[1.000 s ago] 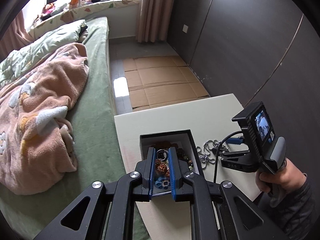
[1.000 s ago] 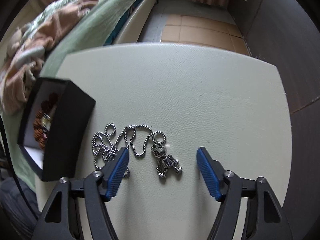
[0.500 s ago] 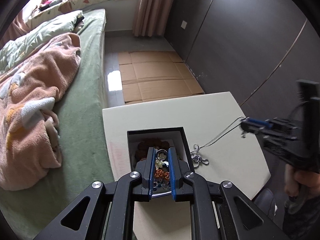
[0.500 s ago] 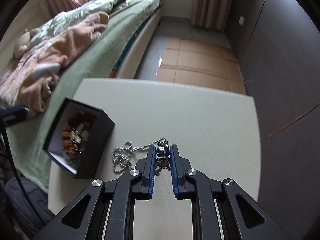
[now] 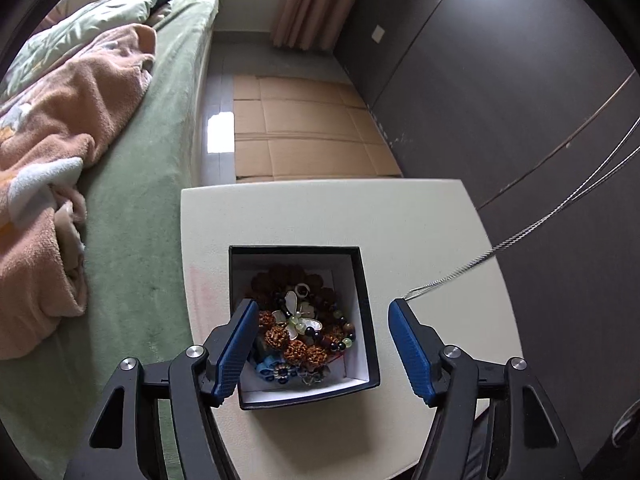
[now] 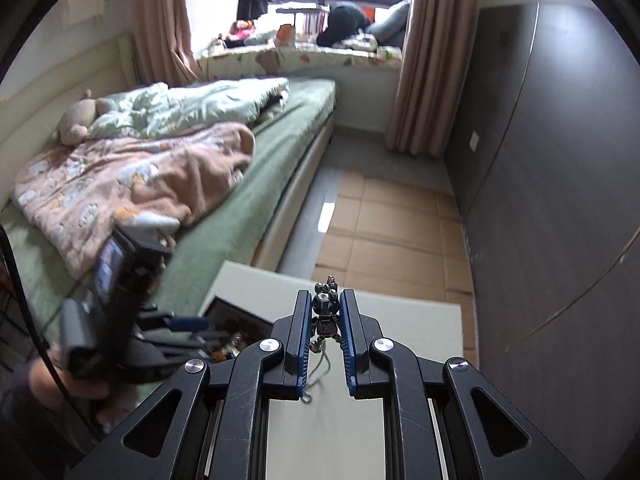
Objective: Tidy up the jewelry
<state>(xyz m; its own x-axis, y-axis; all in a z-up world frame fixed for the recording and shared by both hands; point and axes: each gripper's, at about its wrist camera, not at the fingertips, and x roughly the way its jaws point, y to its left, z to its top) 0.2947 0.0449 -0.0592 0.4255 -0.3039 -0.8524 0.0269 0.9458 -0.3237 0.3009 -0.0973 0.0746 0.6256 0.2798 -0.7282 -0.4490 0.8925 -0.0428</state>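
Right wrist view: right gripper [image 6: 325, 315] pinching robot pendant [image 6: 326, 314], lower centre, chain [image 5: 520, 236] trailing toward table [image 5: 320, 212] | left gripper [image 5: 320, 344] opening over jewelry box [image 5: 370, 320], nothing between pads, likely clearing way for necklace drop-in

Silver robot-pendant necklace [image 6: 327, 314] hangs above jewelry-filled black box [image 5: 370, 344].
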